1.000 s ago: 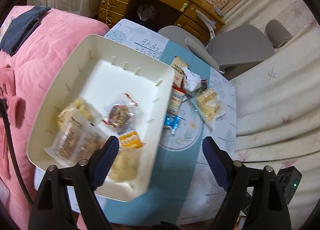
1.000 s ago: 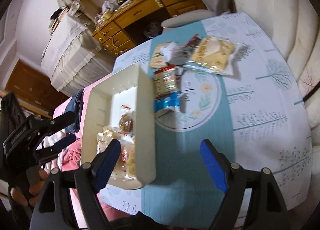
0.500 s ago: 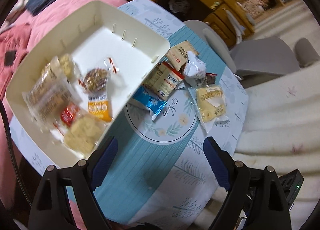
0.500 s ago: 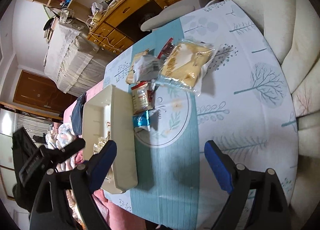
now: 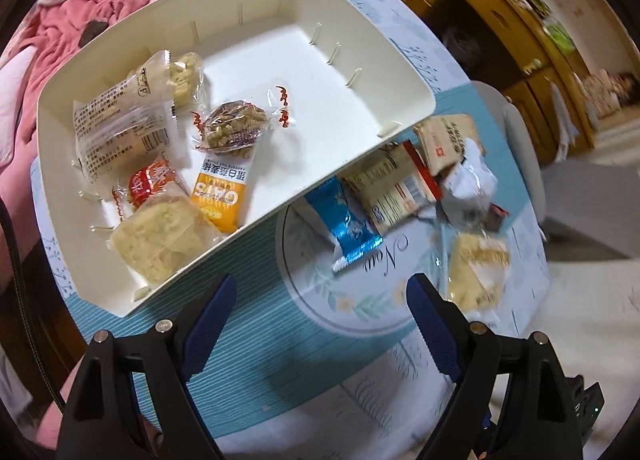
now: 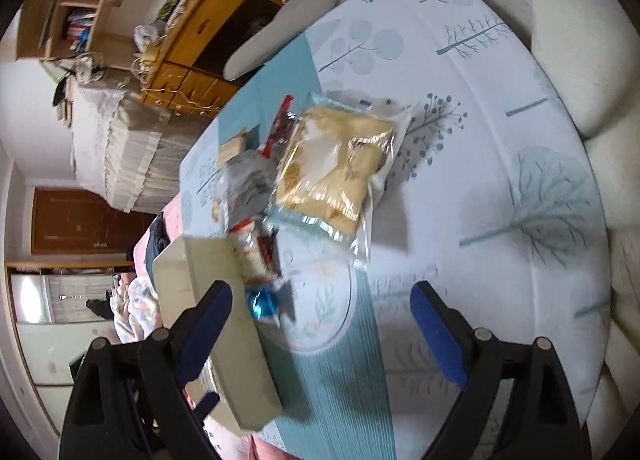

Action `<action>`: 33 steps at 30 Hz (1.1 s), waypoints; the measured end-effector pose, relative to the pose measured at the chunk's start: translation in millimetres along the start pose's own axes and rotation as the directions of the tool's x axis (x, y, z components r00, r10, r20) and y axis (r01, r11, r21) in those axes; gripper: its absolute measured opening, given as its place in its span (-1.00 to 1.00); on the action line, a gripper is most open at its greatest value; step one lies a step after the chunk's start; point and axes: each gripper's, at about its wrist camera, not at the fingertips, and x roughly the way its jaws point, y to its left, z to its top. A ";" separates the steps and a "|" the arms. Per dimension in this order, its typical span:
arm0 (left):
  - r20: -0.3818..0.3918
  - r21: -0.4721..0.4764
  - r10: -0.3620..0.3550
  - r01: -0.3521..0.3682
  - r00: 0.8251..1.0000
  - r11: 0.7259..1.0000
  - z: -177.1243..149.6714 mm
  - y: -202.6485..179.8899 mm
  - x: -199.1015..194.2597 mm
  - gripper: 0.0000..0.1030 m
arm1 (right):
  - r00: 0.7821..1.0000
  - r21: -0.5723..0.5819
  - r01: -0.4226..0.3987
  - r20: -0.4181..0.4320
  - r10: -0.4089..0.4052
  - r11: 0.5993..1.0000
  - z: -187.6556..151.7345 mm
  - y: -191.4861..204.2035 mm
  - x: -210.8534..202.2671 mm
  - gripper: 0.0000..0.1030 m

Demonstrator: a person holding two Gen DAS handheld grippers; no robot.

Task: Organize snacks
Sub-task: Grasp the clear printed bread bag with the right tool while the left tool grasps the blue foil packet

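A cream bin on the table holds several wrapped snacks, among them an orange oats bar and a round cookie. Loose snacks lie right of it: a blue packet, a beige packet, a white wrapper and a clear bag of yellow cake. My left gripper is open and empty above the table, near the bin's corner. My right gripper is open and empty; ahead of it lie the cake bag, the blue packet and the bin's wall.
The table wears a blue and white cloth. A pink bed lies left of the bin. A grey chair and a wooden desk stand beyond the table. White cushions border the table's right side.
My left gripper has swung right off the bin toward the loose snacks. My right gripper has moved forward and lower toward the cake bag. Both stay open.
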 end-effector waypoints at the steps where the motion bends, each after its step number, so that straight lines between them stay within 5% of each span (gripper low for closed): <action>1: 0.010 -0.009 0.003 -0.003 1.000 1.000 0.6 -2.9 5.4 0.67 | 1.000 0.010 -0.001 -0.001 0.001 1.000 7.9 -0.8 6.5 0.77; 17: 0.052 -0.061 0.086 -0.083 0.995 0.995 7.7 -34.3 66.9 0.63 | 0.990 -0.118 0.142 0.041 -0.138 0.983 66.2 22.0 78.1 0.89; 33: 0.003 -0.098 0.140 -0.139 0.990 0.985 17.4 -32.4 102.4 0.15 | 0.940 -0.241 0.341 0.083 -0.331 0.909 86.1 58.1 119.1 1.00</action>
